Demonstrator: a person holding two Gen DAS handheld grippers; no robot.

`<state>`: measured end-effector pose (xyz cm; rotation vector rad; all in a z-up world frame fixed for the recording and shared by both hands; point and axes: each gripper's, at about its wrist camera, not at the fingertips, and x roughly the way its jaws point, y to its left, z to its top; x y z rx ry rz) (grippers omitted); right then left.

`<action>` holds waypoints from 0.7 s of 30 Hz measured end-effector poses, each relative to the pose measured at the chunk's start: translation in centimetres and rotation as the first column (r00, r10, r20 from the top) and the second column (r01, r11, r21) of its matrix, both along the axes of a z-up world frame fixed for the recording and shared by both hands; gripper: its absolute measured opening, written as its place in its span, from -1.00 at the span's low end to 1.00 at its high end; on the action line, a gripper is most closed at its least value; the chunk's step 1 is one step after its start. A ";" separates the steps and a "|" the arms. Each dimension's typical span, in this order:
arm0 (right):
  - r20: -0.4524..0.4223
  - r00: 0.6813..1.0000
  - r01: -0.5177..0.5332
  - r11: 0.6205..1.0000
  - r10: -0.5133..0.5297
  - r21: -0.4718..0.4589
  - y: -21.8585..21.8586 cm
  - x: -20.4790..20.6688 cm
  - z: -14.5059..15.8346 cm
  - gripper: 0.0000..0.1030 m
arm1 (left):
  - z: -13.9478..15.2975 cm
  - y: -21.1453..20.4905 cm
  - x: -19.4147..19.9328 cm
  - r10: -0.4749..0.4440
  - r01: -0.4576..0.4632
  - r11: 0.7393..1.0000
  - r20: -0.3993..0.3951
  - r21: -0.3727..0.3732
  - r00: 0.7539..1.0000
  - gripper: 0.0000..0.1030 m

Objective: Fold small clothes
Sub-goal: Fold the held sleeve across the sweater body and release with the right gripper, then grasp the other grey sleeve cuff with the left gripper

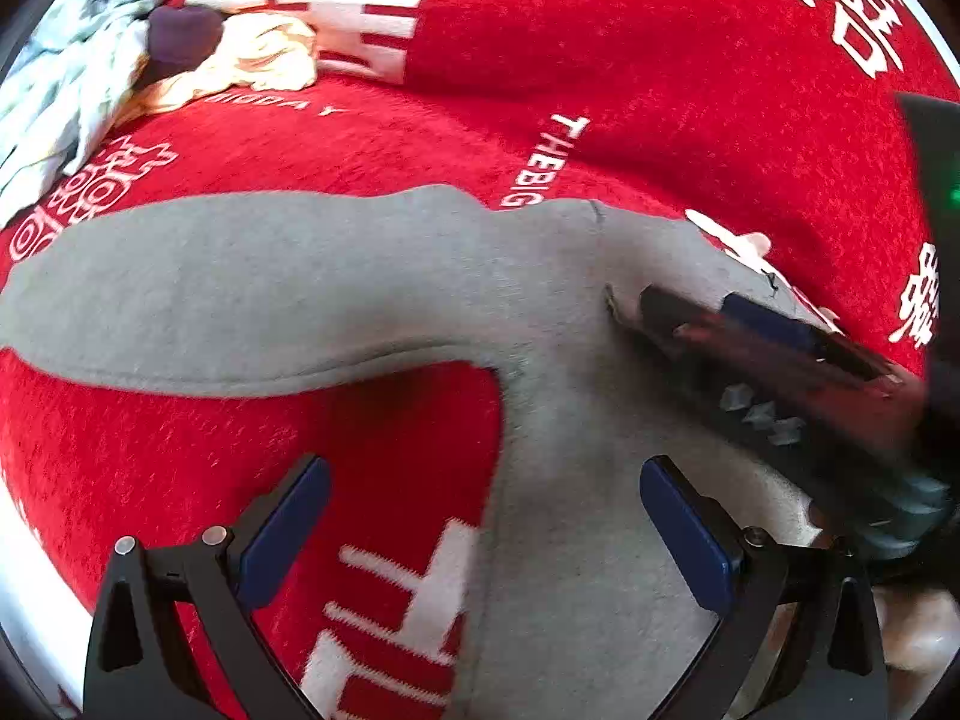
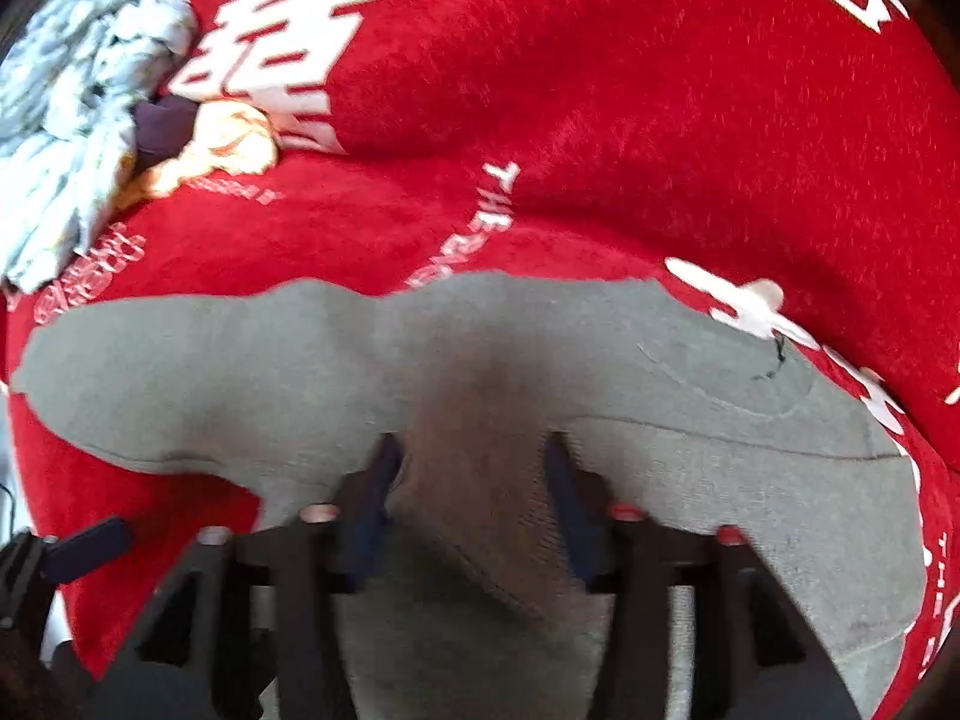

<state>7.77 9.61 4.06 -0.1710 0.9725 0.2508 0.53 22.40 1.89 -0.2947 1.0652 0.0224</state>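
Observation:
A grey pair of small trousers [image 1: 558,312] lies spread on a red blanket with white lettering [image 1: 660,60]. One leg runs to the left, the other comes toward the camera. My left gripper [image 1: 486,516] is open, low over the inner edge of the near leg, holding nothing. My right gripper [image 1: 624,300] reaches in from the right over the crotch area. In the right wrist view the trousers [image 2: 690,432] fill the foreground and my right gripper [image 2: 474,480] is open with grey cloth between its blue pads [image 2: 375,504]. The left gripper's tip [image 2: 90,540] shows at the lower left.
A heap of other clothes lies at the far left: a white patterned piece [image 1: 78,78], a dark purple piece [image 1: 180,36] and a cream-orange piece [image 1: 264,60]. The same heap [image 2: 90,96] shows in the right wrist view. The blanket's white edge [image 1: 18,540] is at the left.

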 end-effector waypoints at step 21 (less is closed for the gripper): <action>-0.004 0.875 0.482 0.873 -0.483 -0.080 -21.5 -2.1 -0.5 0.26 | 1.3 -12.4 5.7 -0.238 0.235 0.968 0.021 0.087 0.971 1.00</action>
